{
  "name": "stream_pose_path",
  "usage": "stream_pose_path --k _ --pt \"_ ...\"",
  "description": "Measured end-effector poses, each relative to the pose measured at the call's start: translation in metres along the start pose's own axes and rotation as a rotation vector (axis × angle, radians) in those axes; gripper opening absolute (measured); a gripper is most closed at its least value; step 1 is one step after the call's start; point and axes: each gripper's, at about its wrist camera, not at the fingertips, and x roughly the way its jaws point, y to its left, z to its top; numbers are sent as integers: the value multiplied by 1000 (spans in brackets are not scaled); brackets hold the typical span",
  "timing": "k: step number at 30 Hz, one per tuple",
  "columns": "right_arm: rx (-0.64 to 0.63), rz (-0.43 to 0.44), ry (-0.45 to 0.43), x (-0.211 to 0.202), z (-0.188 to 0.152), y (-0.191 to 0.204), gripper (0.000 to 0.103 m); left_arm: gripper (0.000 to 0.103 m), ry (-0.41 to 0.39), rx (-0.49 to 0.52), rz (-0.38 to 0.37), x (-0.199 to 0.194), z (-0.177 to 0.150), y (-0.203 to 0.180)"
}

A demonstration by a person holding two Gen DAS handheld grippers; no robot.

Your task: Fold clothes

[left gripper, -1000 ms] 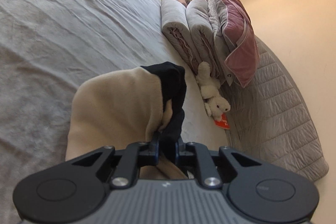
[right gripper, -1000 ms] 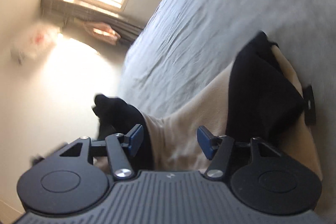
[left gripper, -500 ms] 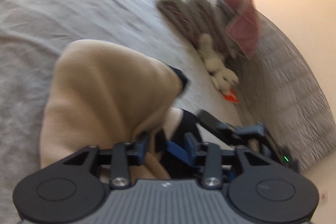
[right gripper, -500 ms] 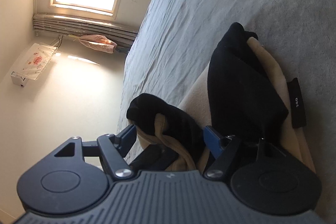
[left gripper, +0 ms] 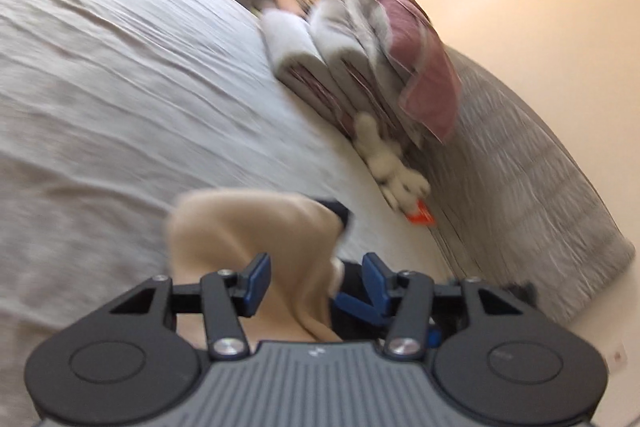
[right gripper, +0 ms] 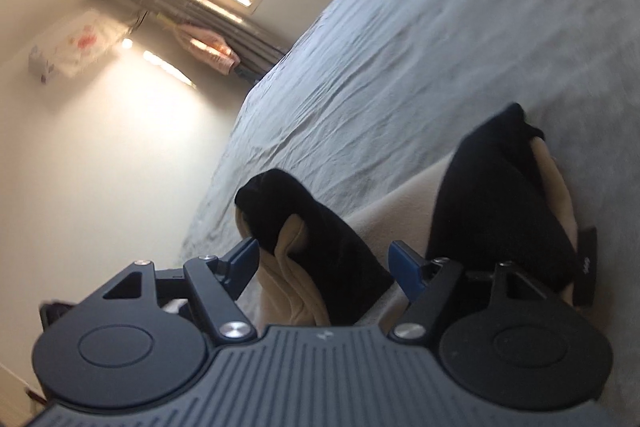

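Left gripper (left gripper: 314, 277) jaws spread, nothing gripped, beige garment (left gripper: 256, 231) bunched between and below them. Right gripper (right gripper: 324, 261) jaws also apart, black-cuffed fold (right gripper: 316, 227) sitting loose in the gap. Garment lies on grey bedsheet (left gripper: 120, 75). Folded bedding (left gripper: 320, 59) and plush toy (left gripper: 392, 167) at headboard, blurred.

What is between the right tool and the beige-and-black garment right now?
Nothing visible. The right tool is open, with the garment's black-cuffed fold bunched directly between its blue fingers on the grey bed sheet.
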Motion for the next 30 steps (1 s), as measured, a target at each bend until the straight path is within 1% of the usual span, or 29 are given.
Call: stream_pose_path --k 5,6,9,10,11,14,16,20,22,24,26,27,28,29,30 --pt "-216 -96 12 20 -12 22 77 50 -5 -33 98 2 -1 15" --pt "-258 -108 16 18 -18 20 77 50 -3 -40 111 3 -2 18" --pt "-338 -104 25 21 -26 28 79 50 8 -51 143 4 -3 27" --pt "-368 -109 25 23 -29 32 83 50 13 -50 147 4 -4 27" --pt "-413 -131 17 25 -32 36 85 50 16 -47 150 5 -5 28" --pt "-559 -218 -15 30 -38 47 86 50 23 -35 156 7 -7 28" --pt "-645 -266 -18 36 -41 51 87 50 27 -26 160 8 -7 28" --pt "-710 -279 28 50 -48 52 87 50 29 -18 169 11 -8 27" --pt "-739 -295 37 55 -53 54 87 50 25 -15 173 10 -8 27" --pt "-742 -300 36 54 -55 55 78 50 14 -5 180 9 -7 25" --pt "-694 -282 39 50 -50 54 58 50 1 7 185 7 -5 24" --pt "-665 -274 32 47 -46 53 54 50 -6 14 186 7 -5 22" --pt "-638 -267 24 44 -43 51 44 50 -15 22 186 6 -4 21" --pt "-604 -262 14 39 -40 50 30 50 -22 32 184 6 -4 19" --pt "-562 -249 6 35 -34 48 26 50 -30 43 181 6 -4 17"
